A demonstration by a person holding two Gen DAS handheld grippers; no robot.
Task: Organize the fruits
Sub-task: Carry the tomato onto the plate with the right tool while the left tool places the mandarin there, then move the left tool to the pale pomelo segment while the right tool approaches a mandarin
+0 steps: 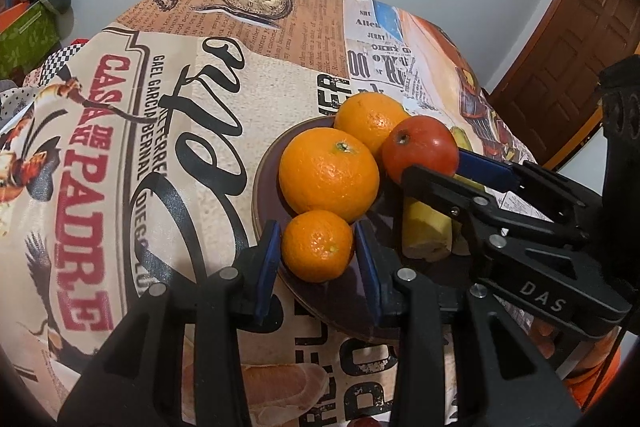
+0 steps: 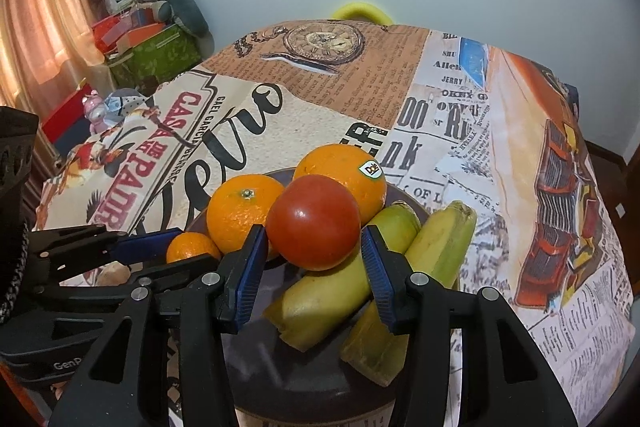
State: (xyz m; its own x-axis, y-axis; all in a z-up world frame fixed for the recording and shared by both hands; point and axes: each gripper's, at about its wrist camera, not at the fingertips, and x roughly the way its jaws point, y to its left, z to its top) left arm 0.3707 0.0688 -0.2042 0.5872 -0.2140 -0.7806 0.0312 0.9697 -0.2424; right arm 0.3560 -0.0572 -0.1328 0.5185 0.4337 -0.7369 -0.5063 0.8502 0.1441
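We hold two grippers over a dark plate (image 1: 268, 163) that sits on a table covered with a printed newspaper-pattern cloth (image 1: 120, 155).

Left gripper (image 1: 318, 247): the blue-padded fingers (image 1: 268, 263) straddle the small orange (image 1: 317, 245) at the near rim of the plate. The pads lie right against its sides; we cannot tell from the frames whether they press on the fruit or only flank it. The opening is narrow, about the width of that small orange.

Right gripper (image 2: 314, 255): the fingers (image 2: 252, 267) bracket the red tomato (image 2: 313, 222), which rests on top of the pile. The left pad appears to touch the tomato; the right pad stands just beside it. A firm hold is not confirmed.

Contents of the plate:
- a medium orange (image 2: 240, 213), touching the small orange and the tomato;
- a large orange (image 2: 344, 175) with a Dole sticker, behind the tomato;
- two yellow-green bananas (image 2: 436, 247), lying side by side under and to the right of the tomato.

All fruit is on the plate. The two grippers sit side by side, each visible in the other's wrist view.
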